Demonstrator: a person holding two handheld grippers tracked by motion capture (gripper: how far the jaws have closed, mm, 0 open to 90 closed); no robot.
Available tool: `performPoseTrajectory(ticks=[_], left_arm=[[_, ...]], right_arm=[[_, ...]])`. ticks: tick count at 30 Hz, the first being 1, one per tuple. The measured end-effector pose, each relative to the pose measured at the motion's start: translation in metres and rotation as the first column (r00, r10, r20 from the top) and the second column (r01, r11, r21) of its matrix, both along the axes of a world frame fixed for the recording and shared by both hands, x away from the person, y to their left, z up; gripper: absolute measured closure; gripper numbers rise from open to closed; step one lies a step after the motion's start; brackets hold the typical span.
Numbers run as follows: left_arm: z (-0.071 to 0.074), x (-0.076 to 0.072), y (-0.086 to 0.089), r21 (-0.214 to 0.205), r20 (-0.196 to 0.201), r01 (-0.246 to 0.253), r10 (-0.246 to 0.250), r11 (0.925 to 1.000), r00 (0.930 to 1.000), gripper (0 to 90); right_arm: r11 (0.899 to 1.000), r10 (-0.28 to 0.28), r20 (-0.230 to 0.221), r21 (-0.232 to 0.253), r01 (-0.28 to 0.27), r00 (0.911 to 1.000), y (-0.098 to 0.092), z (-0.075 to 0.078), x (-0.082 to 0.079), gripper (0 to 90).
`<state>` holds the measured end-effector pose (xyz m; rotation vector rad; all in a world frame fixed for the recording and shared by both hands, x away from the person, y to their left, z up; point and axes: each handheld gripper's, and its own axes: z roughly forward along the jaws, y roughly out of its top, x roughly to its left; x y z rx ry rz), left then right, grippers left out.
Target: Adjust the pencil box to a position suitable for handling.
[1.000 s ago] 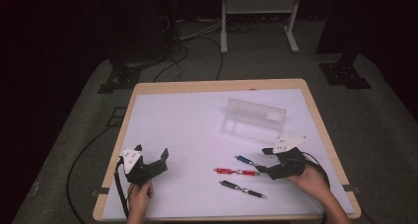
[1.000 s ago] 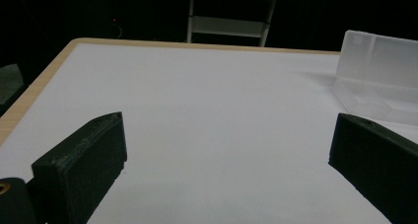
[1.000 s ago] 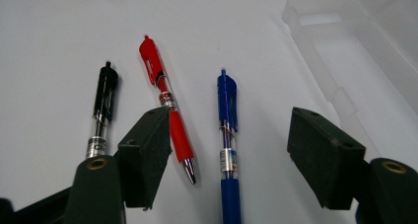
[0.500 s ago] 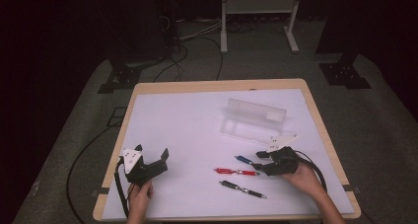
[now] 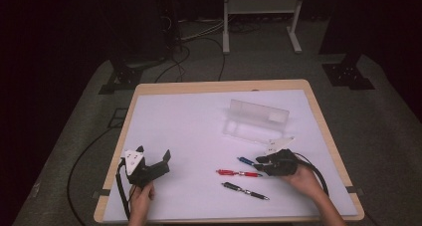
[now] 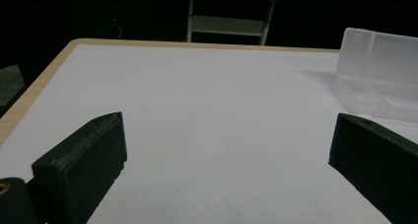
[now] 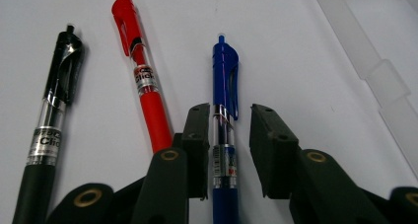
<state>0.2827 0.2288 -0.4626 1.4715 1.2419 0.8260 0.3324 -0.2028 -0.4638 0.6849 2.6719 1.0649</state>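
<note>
The right gripper [image 7: 230,150] has just been closing around the blue pen [image 7: 225,86], which lies between its jaws: the left jaw touches the barrel, while a gap remains at the right one, so it is not yet clamped. That pen lies on the white table [image 5: 189,131], right of centre and near the person, with the red pen [image 7: 143,71] just beside it and the black pen [image 7: 54,110] beyond that. The left gripper [image 5: 149,159] rests at the near left with its jaws wide apart and nothing between them.
</note>
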Motion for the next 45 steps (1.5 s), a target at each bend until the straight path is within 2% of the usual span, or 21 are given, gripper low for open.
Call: performPoseTrajectory(ticks=[9, 18, 21, 31, 38, 45], left_arm=[[0.0, 0.0, 0.0, -0.003, -0.002, 0.001, -0.001, 1.0, 1.0, 0.4], [0.0, 0.0, 0.001, -0.012, -0.003, 0.003, -0.003, 0.9999, 1.0, 0.3], [0.0, 0.0, 0.001, -0.009, -0.002, 0.002, -0.002, 1.0, 1.0, 0.4], [0.0, 0.0, 0.001, -0.006, -0.004, 0.003, -0.003, 1.0, 1.0, 0.3], [0.0, 0.0, 0.001, -0.005, -0.003, 0.003, -0.003, 1.0, 1.0, 0.4], [0.0, 0.0, 0.001, -0.013, -0.003, 0.003, -0.003, 0.9999, 1.0, 0.4]], right_arm=[[1.0, 0.011, -0.012, -0.013, -0.011, 0.9999, 0.003, -0.004, 0.001, 77.9], [1.0, 0.011, -0.007, -0.011, -0.011, 0.9999, 0.001, -0.002, 0.0, 78.9], [1.0, 0.007, 0.002, 0.006, -0.007, 1.0, -0.002, 0.003, -0.001, 78.9], [1.0, -0.013, 0.031, 0.019, 0.012, 0.9995, -0.011, 0.023, 0.007, 78.8], [1.0, -0.023, 0.054, -0.002, 0.023, 0.9983, -0.013, 0.042, 0.021, 78.8], [0.999, -0.03, 0.048, -0.017, 0.03, 0.9984, -0.013, 0.054, 0.04, 78.8]])
